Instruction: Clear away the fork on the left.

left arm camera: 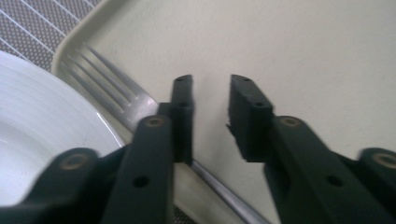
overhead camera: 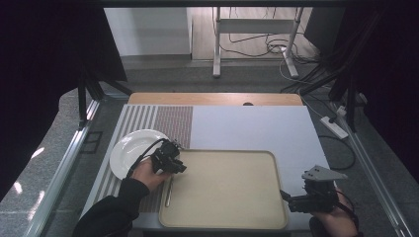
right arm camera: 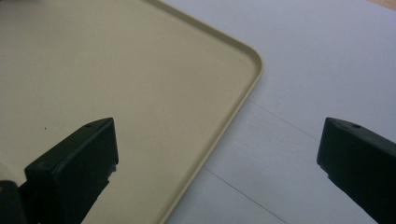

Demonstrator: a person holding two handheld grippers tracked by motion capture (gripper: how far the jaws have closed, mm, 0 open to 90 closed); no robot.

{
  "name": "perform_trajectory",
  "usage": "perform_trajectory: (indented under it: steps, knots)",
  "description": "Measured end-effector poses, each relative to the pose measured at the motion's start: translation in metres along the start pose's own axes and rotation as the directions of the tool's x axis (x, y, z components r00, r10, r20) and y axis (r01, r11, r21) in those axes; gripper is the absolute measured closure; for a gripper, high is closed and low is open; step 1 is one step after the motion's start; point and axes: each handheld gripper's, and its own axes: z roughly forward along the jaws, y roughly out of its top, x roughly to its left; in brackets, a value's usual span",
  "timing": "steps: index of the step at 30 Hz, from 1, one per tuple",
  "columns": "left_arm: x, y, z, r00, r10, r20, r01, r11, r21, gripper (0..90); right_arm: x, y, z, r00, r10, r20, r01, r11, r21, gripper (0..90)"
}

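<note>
A white plate lies on a striped placemat at the left. Next to it is a beige tray. A metal fork rests along the tray's left rim, tines toward the plate. My left gripper hovers over that rim with its jaws a little apart. Bare tray shows in the gap, and the fork's handle runs under the left jaw. My right gripper stands wide open over the tray's near right edge, holding nothing.
The striped placemat covers the table's left part and a pale grey mat the rest. A wooden table edge shows at the back. A power strip and cables lie on the floor to the right.
</note>
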Motion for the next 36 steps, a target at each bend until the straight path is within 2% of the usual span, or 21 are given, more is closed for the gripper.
perform_trajectory:
  steps: [2,3,4,7,9,10,12,13,15,16,24,30,34,35,36]
  knots:
    - [-0.001,-0.001,-0.003,0.9998,0.013,0.017,-0.013,0.9995,-0.029,63.1,0.000,0.000,0.000,1.0000,0.000,0.000,0.000,1.000,0.000,0.0]
    - [-0.001,-0.002,-0.005,0.9998,0.017,0.010,-0.016,0.9991,-0.038,62.5,0.000,0.000,0.000,1.0000,0.000,0.000,0.000,1.000,0.000,0.0]
    - [-0.002,-0.003,-0.007,0.9994,0.034,0.001,-0.033,0.9979,-0.056,57.3,0.000,0.000,0.000,1.0000,0.000,0.000,0.000,1.000,-0.001,0.0]
    - [-0.002,-0.005,-0.009,0.9992,0.039,-0.005,-0.040,0.9967,-0.071,51.6,0.000,0.000,0.000,1.0000,-0.001,0.000,0.001,1.000,-0.001,0.0]
    - [-0.001,-0.006,-0.010,0.9995,0.031,-0.005,-0.031,0.9964,-0.079,45.6,0.000,0.000,0.000,1.0000,-0.001,0.000,0.001,1.000,-0.001,0.0]
    - [0.000,-0.007,-0.011,0.9996,0.027,-0.004,-0.028,0.9960,-0.085,38.2,0.000,0.000,0.000,1.0000,-0.001,0.000,0.001,1.000,-0.001,0.0]
    - [0.001,-0.009,-0.012,0.9999,0.017,-0.001,-0.017,0.9948,-0.101,35.5,0.000,0.000,0.000,1.0000,-0.001,0.000,0.001,1.000,-0.001,0.0]
    - [0.002,-0.011,-0.015,1.0000,0.005,-0.002,-0.005,0.9924,-0.123,29.1,0.000,0.000,0.000,1.0000,0.000,-0.001,0.000,1.000,-0.001,0.0]
    - [0.003,-0.012,-0.016,1.0000,-0.002,0.000,0.002,0.9913,-0.131,25.8,0.000,0.000,0.000,1.0000,0.000,-0.001,0.000,1.000,-0.001,0.0]
    - [0.004,-0.014,-0.018,0.9999,-0.011,0.009,0.012,0.9884,-0.152,22.1,0.000,0.000,0.000,1.0000,-0.001,-0.001,0.001,1.000,-0.002,0.0]
    - [0.007,-0.022,-0.024,0.9998,-0.010,0.020,0.013,0.9854,-0.170,10.1,0.000,0.000,0.000,1.0000,0.000,0.000,0.000,1.000,-0.003,0.0]
    - [0.007,-0.027,-0.029,0.9995,-0.027,0.017,0.030,0.9809,-0.192,5.4,0.000,0.000,0.000,1.0000,0.000,0.000,0.000,1.000,-0.003,0.0]
    - [0.007,-0.031,-0.034,0.9995,-0.029,0.010,0.031,0.9760,-0.216,3.0,0.000,0.000,0.000,1.0000,0.000,0.000,0.000,1.000,-0.004,0.0]
    - [0.006,-0.033,-0.036,0.9994,-0.035,0.005,0.035,0.9716,-0.234,0.4,0.000,0.000,0.000,1.0000,0.000,0.001,0.000,1.000,-0.002,0.0]
    - [0.006,-0.033,-0.036,0.9994,-0.035,0.005,0.035,0.9716,-0.234,0.0,0.000,0.000,0.000,1.0000,0.000,0.001,0.000,1.000,-0.002,0.0]
